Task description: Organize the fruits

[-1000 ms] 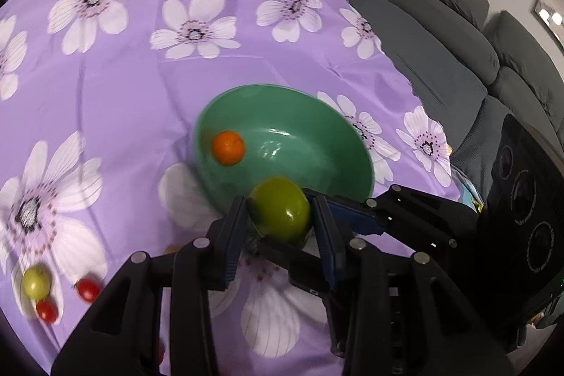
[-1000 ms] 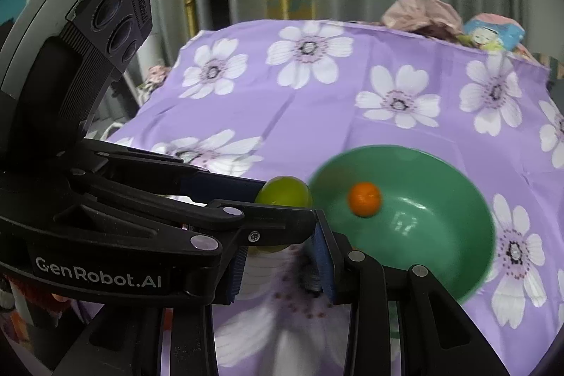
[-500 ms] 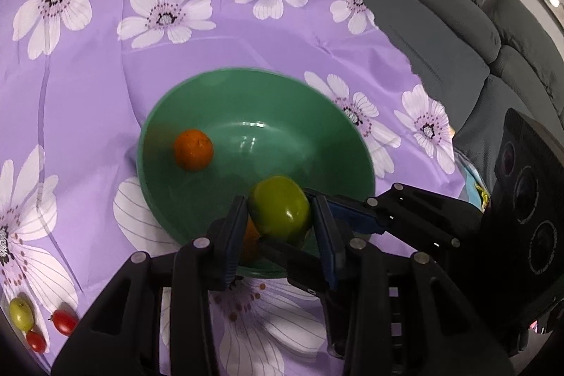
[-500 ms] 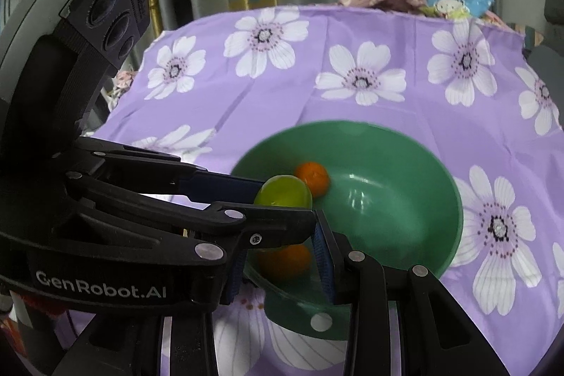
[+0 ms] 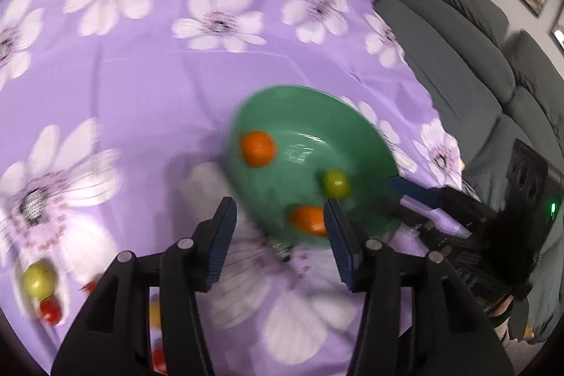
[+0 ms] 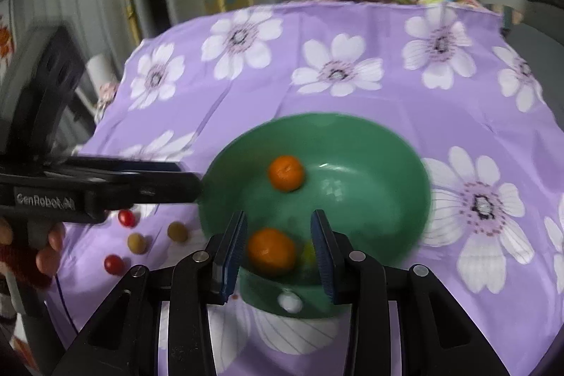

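Blurring hides green fruit point(image 6: 307, 252) behind near orange point(image 6: 270, 251).

Left gripper point(image 5: 278, 235) jaws just opened, empty; green fruit point(image 5: 336, 183) (blurred, perhaps a lime) lies in bowl point(image 5: 356, 118).

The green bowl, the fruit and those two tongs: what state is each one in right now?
Green bowl: upright on the cloth, holding three fruits.
Far orange: loose in the bowl.
Near orange: loose in the bowl.
Green fruit: in the bowl, free of the tongs.
Left tongs: just opened, nothing between the pads.
Right tongs: open and empty, above the bowl's near side.
Small fruits: loose on the cloth beside the bowl.
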`<state>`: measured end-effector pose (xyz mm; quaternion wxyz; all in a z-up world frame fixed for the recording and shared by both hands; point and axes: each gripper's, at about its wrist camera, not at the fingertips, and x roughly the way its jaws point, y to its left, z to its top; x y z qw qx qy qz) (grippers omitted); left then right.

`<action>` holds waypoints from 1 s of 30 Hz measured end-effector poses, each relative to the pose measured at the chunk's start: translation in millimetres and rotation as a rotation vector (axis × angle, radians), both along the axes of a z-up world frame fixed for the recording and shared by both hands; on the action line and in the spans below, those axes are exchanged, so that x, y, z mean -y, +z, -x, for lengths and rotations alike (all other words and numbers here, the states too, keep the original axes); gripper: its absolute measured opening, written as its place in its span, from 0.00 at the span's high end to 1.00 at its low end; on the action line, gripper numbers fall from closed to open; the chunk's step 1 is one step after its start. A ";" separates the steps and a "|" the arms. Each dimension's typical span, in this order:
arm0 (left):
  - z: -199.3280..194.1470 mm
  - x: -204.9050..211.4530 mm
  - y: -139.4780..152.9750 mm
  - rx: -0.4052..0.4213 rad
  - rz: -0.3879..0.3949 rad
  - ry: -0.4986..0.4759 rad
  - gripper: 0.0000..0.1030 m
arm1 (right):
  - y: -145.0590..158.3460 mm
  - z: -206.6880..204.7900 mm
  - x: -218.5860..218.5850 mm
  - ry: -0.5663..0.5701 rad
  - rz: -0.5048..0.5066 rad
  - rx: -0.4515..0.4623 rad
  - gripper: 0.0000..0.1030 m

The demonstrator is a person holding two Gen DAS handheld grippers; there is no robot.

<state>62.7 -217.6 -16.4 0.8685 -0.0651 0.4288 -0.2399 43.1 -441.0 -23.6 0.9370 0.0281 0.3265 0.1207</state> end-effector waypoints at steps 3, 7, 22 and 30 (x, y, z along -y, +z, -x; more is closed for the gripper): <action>10.0 -32.2 -1.3 -0.004 0.004 0.076 0.50 | 8.2 7.4 17.7 -0.050 -0.025 0.021 0.63; 29.3 -68.0 -10.1 -0.020 -0.004 0.161 0.50 | 15.6 14.5 31.9 -0.096 -0.048 0.036 0.63; 90.3 -155.6 -26.4 -0.061 0.033 0.348 0.50 | 7.5 21.0 -32.0 0.092 -0.041 -0.009 0.63; 99.5 -173.1 -37.3 -0.070 0.054 0.364 0.50 | -10.4 18.9 -90.4 0.239 0.005 -0.078 0.63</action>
